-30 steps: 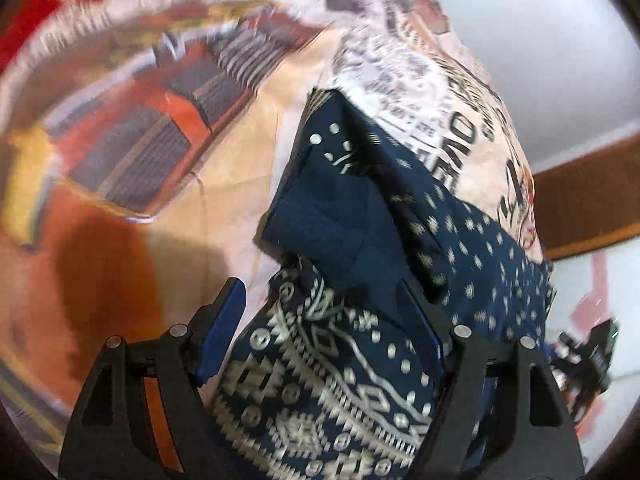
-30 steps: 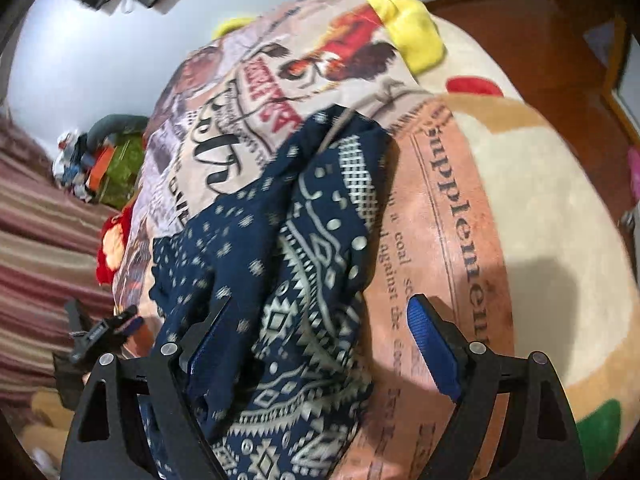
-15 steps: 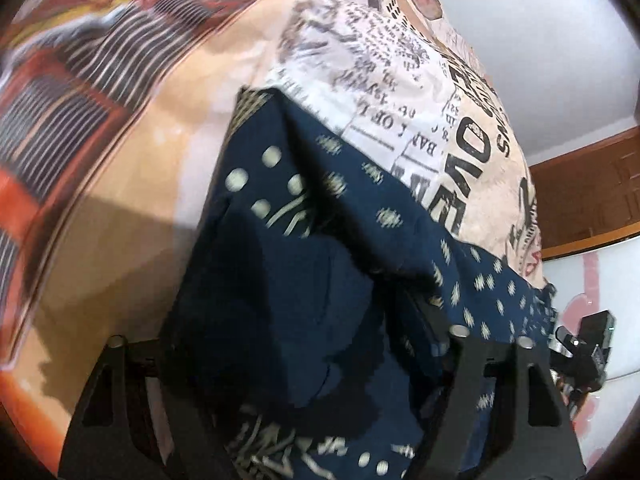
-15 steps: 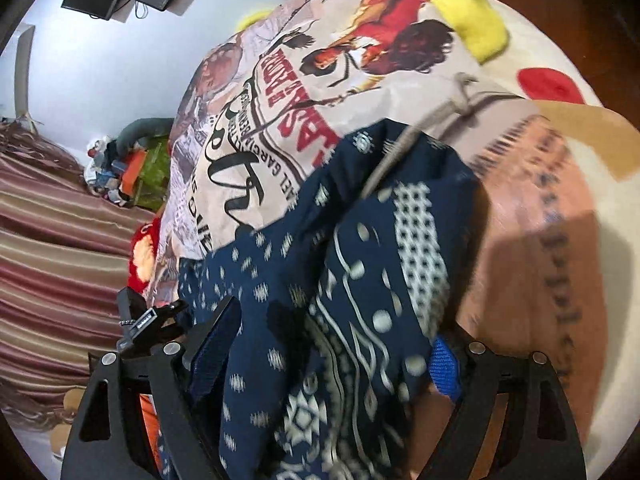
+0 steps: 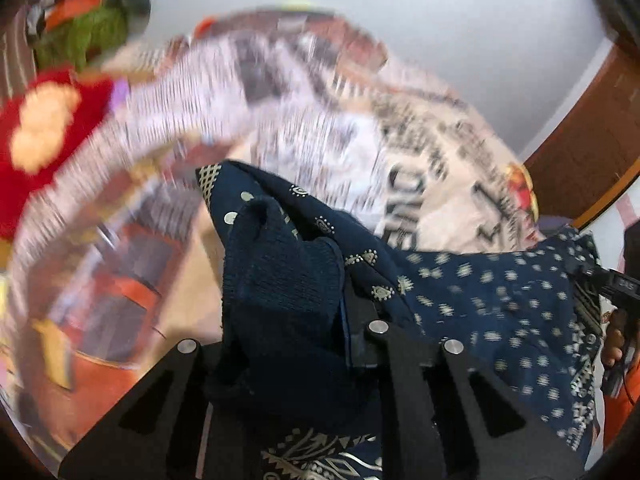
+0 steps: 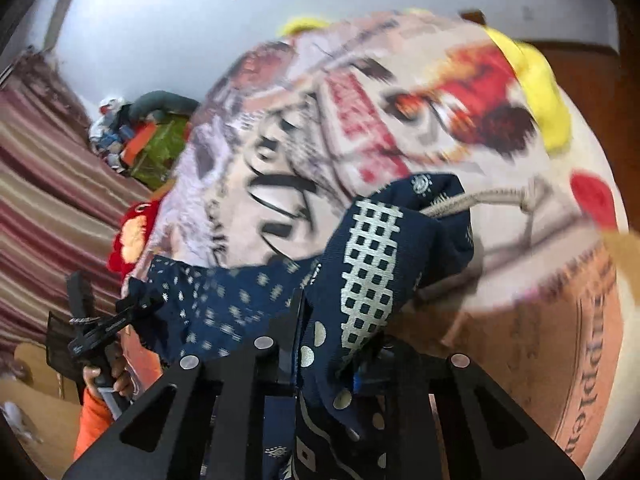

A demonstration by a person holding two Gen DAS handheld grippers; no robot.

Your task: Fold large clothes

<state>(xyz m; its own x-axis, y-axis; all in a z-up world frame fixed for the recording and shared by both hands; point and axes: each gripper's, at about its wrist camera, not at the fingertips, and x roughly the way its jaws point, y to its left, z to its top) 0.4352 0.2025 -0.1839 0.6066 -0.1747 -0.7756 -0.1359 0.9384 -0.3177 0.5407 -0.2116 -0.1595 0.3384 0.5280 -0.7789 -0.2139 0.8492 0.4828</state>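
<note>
Both grippers tilt steeply downward, the left gripper (image 5: 308, 320) and right gripper (image 6: 332, 344) having just closed on bunched corners of the garment (image 5: 500, 300), stretched between them above the blanket (image 6: 420, 92) toward twelve o'clock.

Navy garment (image 5: 480, 292), cream dotted print; newsprint bedspread (image 6: 400, 128), beige-red; yellow cloth (image 6: 540, 80), perhaps pillow.

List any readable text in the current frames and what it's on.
"supplemen", cut off at the frame edge: on the orange panel of the printed blanket.
"OVE", partial big black letters: on the blanket in the left wrist view.
Fine newsprint and the red banner on the blanket: too blurred.
Navy patterned garment: no text.
</note>
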